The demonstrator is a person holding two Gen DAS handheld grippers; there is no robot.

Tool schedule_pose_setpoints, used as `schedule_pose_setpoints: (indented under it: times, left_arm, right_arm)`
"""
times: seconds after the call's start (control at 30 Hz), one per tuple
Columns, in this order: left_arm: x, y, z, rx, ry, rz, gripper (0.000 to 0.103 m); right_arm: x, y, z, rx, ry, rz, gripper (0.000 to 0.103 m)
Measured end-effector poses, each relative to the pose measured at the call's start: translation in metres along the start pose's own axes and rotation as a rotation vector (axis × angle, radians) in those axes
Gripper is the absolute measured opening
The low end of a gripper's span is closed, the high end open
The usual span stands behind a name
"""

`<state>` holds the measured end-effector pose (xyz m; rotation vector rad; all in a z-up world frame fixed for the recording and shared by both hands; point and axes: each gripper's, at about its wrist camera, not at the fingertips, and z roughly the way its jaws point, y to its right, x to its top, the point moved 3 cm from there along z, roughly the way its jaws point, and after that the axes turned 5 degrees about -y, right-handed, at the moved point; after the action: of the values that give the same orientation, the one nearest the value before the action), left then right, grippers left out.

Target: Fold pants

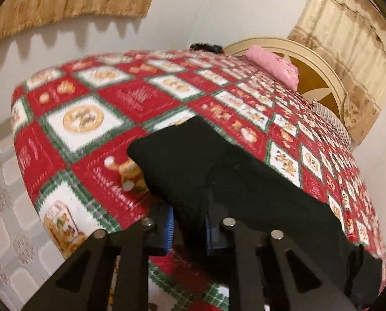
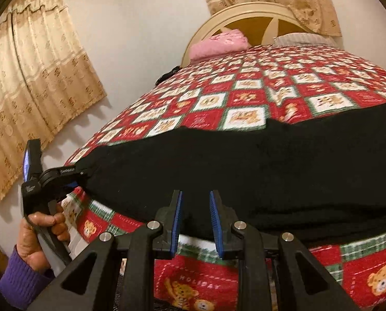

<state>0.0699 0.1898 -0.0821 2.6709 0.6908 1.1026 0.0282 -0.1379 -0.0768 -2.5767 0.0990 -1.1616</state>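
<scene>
pants [image 2: 244, 171] laid along bed's [image 1: 94, 124] near edge | left gripper [image 1: 190, 223] clamped on pants' end | right gripper [image 2: 195, 223] narrow, empty | both ends should be pinched before lifting

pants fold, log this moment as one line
stage: grasp | left gripper: shut on black pants | right gripper: open, empty, at near edge | surface: bedspread
</scene>
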Motion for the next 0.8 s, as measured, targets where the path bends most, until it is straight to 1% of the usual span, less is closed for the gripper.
schedule_pose_setpoints:
  times: [0.07,0.17,0.23,0.27,0.33,0.4,0.47,0.5,0.53,0.6,0.63,0.7,0.77,0.8]
  left_arm:
    - [0.003,0.014,-0.01,-0.01,0.043,0.057,0.019]
    - [0.006,0.041,-0.029,-0.075,0.106,0.152,0.019]
    - [0.003,0.072,-0.05,-0.131,0.164,0.251,0.019]
    - [0.001,0.082,-0.056,-0.151,0.18,0.286,0.019]
    - [-0.012,0.121,-0.077,-0.211,0.225,0.407,0.019]
    - [-0.024,0.147,-0.089,-0.269,0.241,0.48,0.019]
    - [-0.046,0.181,-0.099,-0.369,0.233,0.573,0.019]
    - [-0.052,0.191,-0.1,-0.397,0.226,0.602,0.019]
    - [-0.067,0.209,-0.1,-0.439,0.208,0.651,0.019]
    - [-0.088,0.228,-0.098,-0.489,0.183,0.706,0.019]
    - [-0.103,0.241,-0.095,-0.512,0.169,0.752,0.019]
    - [-0.132,0.26,-0.086,-0.523,0.134,0.846,0.019]
    - [-0.156,0.269,-0.074,-0.506,0.095,0.92,0.019]
    - [-0.162,0.269,-0.069,-0.497,0.079,0.94,0.019]
  right_arm:
    - [0.004,0.007,-0.005,-0.022,0.026,0.018,0.023]
    - [0.015,0.029,-0.016,-0.073,0.073,0.067,0.023]
    - [0.02,0.054,-0.025,-0.115,0.105,0.136,0.023]
    - [0.021,0.062,-0.028,-0.127,0.113,0.157,0.023]
    - [0.022,0.085,-0.036,-0.161,0.131,0.218,0.023]
    - [0.021,0.107,-0.045,-0.184,0.15,0.278,0.023]
    - [0.021,0.122,-0.055,-0.201,0.168,0.316,0.023]
    - [0.021,0.129,-0.061,-0.211,0.18,0.332,0.023]
    - [0.021,0.133,-0.065,-0.217,0.19,0.341,0.023]
    - [0.021,0.142,-0.076,-0.232,0.211,0.356,0.023]
    - [0.022,0.145,-0.079,-0.239,0.218,0.363,0.023]
    - [0.021,0.149,-0.083,-0.242,0.227,0.375,0.023]
    - [0.021,0.153,-0.082,-0.245,0.224,0.384,0.023]
    - [0.02,0.154,-0.082,-0.242,0.22,0.389,0.023]
